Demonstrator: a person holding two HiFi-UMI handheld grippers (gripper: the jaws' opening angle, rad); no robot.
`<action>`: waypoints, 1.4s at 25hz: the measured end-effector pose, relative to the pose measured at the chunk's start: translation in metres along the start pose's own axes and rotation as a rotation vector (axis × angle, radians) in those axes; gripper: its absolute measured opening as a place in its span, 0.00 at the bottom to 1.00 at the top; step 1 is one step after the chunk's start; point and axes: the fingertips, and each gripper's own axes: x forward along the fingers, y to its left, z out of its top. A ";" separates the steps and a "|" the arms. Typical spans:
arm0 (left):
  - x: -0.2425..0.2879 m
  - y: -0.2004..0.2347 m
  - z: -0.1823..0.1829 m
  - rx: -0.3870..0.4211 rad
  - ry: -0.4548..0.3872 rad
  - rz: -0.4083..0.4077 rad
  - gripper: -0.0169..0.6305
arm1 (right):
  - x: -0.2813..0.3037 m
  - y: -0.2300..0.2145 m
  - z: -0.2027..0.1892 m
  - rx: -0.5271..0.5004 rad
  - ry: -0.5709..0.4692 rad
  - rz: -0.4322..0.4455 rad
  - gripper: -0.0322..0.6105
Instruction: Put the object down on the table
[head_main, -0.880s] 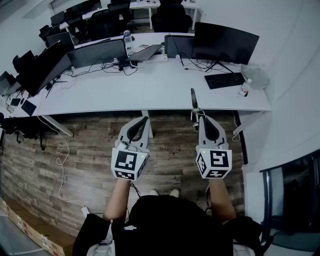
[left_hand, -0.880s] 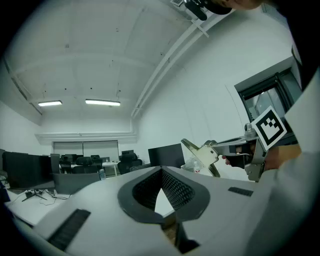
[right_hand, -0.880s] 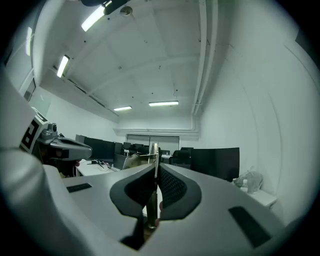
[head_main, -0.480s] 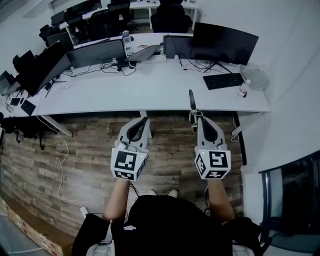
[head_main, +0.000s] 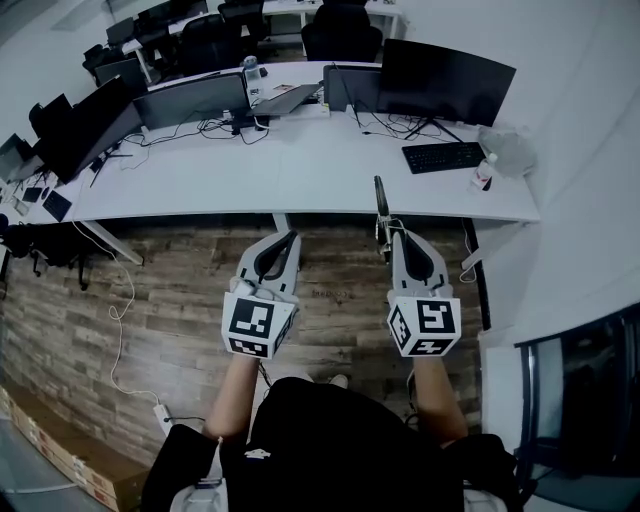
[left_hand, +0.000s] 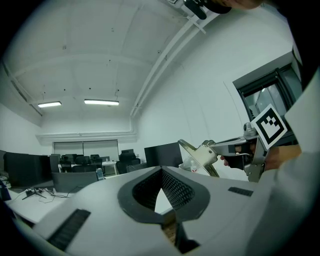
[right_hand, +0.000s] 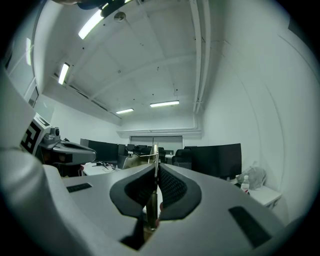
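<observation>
Right gripper (head_main: 393, 234) clamps a thin metal tool (head_main: 380, 200), its tip crossing the table (head_main: 300, 180) edge. Left gripper (head_main: 289, 238) jaws pressed together, empty. Open tabletop ahead.

I'm looking into an open-plan office. A long white table (head_main: 300, 175) carries dark monitors (head_main: 445, 72), a black keyboard (head_main: 440, 157), an open laptop (head_main: 288, 100) and loose cables (head_main: 225, 130). Behind it I see black office chairs (head_main: 340, 40) and another row of screens. The floor (head_main: 150, 300) is wood plank, the wall (head_main: 590, 150) is plain white, and strip lights (left_hand: 102, 102) are set in the ceiling (left_hand: 100, 50).
</observation>
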 end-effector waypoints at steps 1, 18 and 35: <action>-0.001 -0.005 0.000 0.001 0.001 -0.001 0.05 | -0.003 -0.002 -0.001 0.002 0.000 0.002 0.09; 0.009 -0.034 0.002 0.014 0.008 0.007 0.05 | -0.018 -0.026 -0.007 0.008 -0.004 0.021 0.09; 0.063 -0.006 -0.013 0.007 0.016 0.001 0.05 | 0.041 -0.045 -0.017 0.007 0.010 0.017 0.09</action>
